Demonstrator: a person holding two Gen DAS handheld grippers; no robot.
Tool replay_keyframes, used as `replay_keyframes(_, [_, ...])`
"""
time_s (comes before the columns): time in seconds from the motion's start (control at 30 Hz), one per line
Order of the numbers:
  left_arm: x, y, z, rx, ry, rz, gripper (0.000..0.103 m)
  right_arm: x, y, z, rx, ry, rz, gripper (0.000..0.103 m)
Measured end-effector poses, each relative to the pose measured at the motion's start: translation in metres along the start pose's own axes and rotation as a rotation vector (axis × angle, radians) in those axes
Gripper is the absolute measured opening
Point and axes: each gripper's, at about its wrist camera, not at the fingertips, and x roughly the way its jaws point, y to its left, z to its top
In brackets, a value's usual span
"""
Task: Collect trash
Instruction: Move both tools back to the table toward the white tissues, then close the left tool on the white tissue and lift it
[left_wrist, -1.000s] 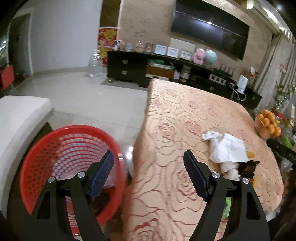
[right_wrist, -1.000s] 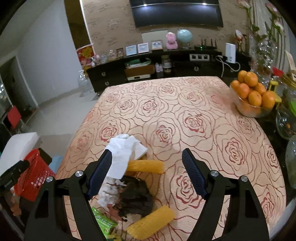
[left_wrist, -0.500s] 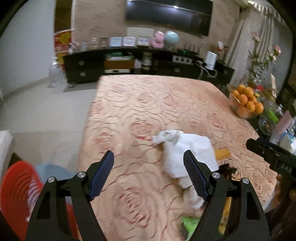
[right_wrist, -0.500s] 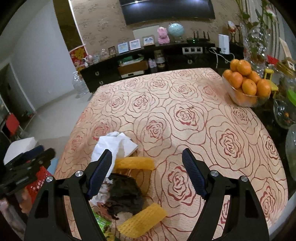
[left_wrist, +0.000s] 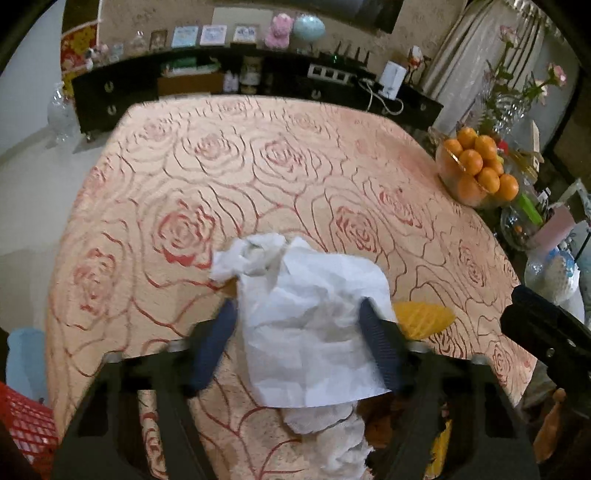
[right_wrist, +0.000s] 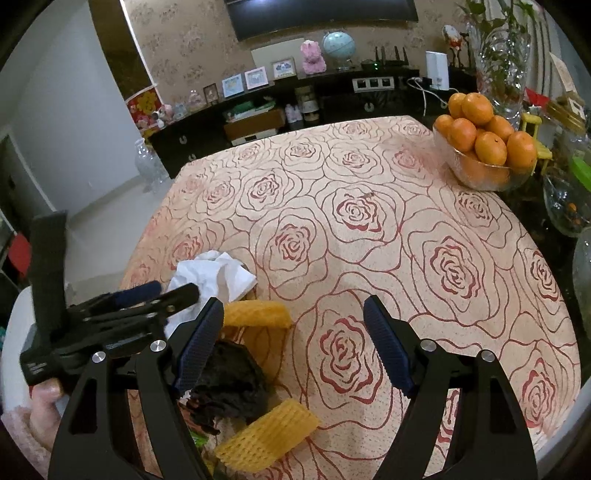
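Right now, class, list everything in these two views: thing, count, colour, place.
crumpled white paper tissue: one, white, near table edge, between the closing left tool's pads
yellow foam fruit nets: two, yellow, beside the tissue
dark crumpled wrapper: one, black, between the nets
glass bowl of oranges: one, orange fruit, far right of table
rose-patterned tablecloth: one, peach and red
red mesh basket: one, off the table's left
left tool: black, blue pads, astride the tissue
right tool: black, open, empty
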Motion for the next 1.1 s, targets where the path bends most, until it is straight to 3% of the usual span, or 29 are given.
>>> replay_keyframes(0.07, [0.004, 0.002, -0.001, -0.007, 0.014, -0.007, 0.029, 0.000, -0.001, 0.000, 0.003, 0.001, -0.001, 0.075])
replay_keyframes(0.2, [-0.002, 0.006, -0.001, -0.015, 0.004, -0.037, 0.012, -0.001, -0.005, -0.001, 0.011, -0.001, 0.000, 0.075])
replay_keyframes(0.53, [-0.049, 0.035, -0.001, -0.107, -0.091, -0.061, 0.010, -0.003, -0.008, 0.000, 0.024, 0.000, 0.015, 0.075])
replay_keyframes(0.73, [-0.071, 0.050, -0.005, -0.145, -0.106, -0.101, 0.010, -0.001, -0.008, 0.001, 0.029, 0.005, 0.029, 0.075])
replay_keyframes(0.9, [-0.075, 0.061, -0.013, -0.169, -0.064, -0.147, 0.010, 0.001, -0.006, 0.000, 0.033, 0.017, 0.045, 0.075])
replay_keyframes(1.1, [-0.072, 0.063, -0.034, -0.118, -0.001, -0.111, 0.010, 0.003, -0.002, 0.000, 0.030, 0.021, 0.061, 0.075])
